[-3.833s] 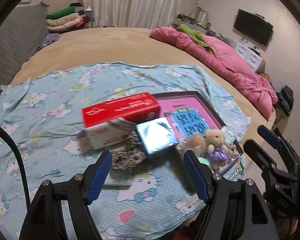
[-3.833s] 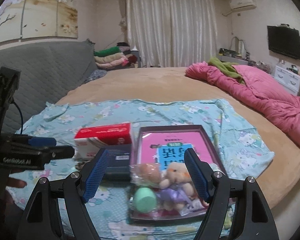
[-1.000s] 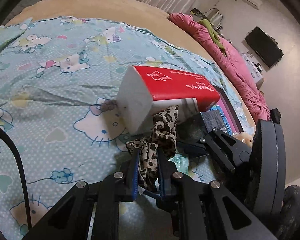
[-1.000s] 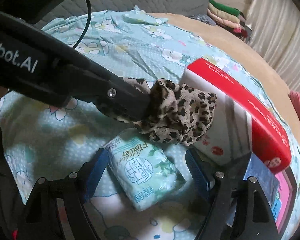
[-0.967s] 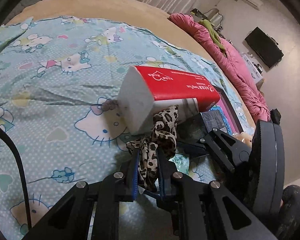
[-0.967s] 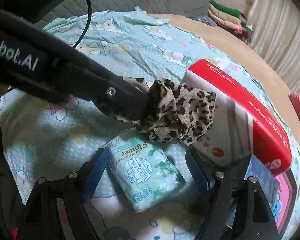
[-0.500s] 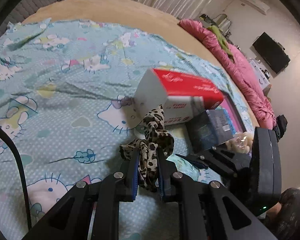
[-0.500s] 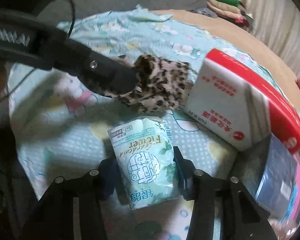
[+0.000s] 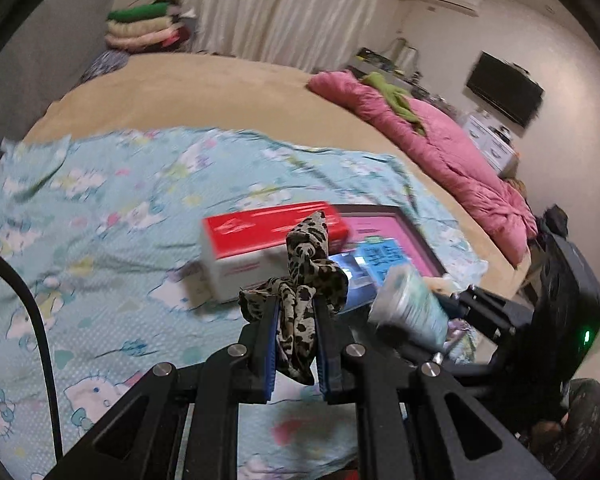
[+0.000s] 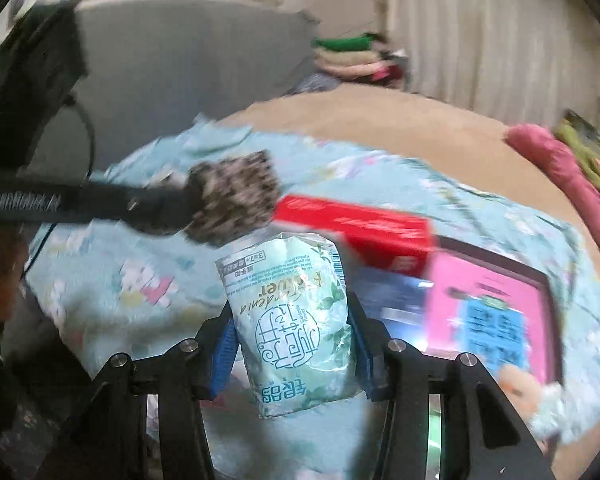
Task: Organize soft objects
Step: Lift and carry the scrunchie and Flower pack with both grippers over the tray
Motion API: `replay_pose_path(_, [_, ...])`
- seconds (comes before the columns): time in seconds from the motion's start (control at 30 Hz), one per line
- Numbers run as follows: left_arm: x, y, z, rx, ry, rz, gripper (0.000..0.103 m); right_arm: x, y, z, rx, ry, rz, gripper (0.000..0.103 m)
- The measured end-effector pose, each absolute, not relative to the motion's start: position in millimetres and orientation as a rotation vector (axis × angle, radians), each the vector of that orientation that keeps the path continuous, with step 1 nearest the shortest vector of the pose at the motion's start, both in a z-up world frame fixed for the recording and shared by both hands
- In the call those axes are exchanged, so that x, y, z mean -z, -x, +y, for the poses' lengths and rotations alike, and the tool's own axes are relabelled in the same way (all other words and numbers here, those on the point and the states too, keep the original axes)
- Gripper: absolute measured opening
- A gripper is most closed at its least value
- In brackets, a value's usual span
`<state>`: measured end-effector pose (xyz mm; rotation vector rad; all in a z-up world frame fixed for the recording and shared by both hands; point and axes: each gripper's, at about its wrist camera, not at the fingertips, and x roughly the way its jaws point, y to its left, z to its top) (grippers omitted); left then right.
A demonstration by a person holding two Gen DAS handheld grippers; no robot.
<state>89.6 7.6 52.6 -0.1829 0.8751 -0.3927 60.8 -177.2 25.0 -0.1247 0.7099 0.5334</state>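
Leopard cloth pinched in left tool, right tool clamping tissue pack — both above sheet.

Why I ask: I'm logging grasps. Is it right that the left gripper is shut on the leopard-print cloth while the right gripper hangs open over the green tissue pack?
Not quite. The right gripper is not open: the right wrist view shows it shut on the green tissue pack. The left gripper is indeed shut on the leopard-print cloth.
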Motion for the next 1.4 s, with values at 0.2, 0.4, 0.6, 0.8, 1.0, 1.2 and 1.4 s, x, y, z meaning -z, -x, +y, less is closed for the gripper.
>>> replay_pose_path(0.2, [-74,-83,-51,0.465,0.148,0.836,0.016,-48,-52,-257,-0.369,0.042,0.663,0.05])
replay_pose_path(0.4, [-80,-82,-108,0.524,0.1,0.838,0.016,-67,-35,-336,-0.232,-0.05,0.606,0.05])
replay_pose_path(0.6, [-75,-85,-154,0.551,0.044,0.858,0.016,-68,-28,-385,-0.15,-0.122,0.585,0.05])
replay_pose_path(0.8, [-61,-92,-186,0.548,0.008,0.887,0.016,-57,-27,-392,-0.129,-0.149,0.593,0.05])
replay_pose_path(1.0, [-27,-98,-202,0.546,-0.007,0.959,0.016,-32,-38,-390,-0.119,-0.168,0.647,0.05])
replay_pose_path(1.2, [0,-105,-210,0.518,-0.027,1.01,0.016,-10,-48,-385,-0.122,-0.171,0.7,0.05])
replay_pose_path(1.4, [15,-116,-212,0.511,-0.026,1.042,0.016,3,-59,-378,-0.135,-0.148,0.726,0.05])
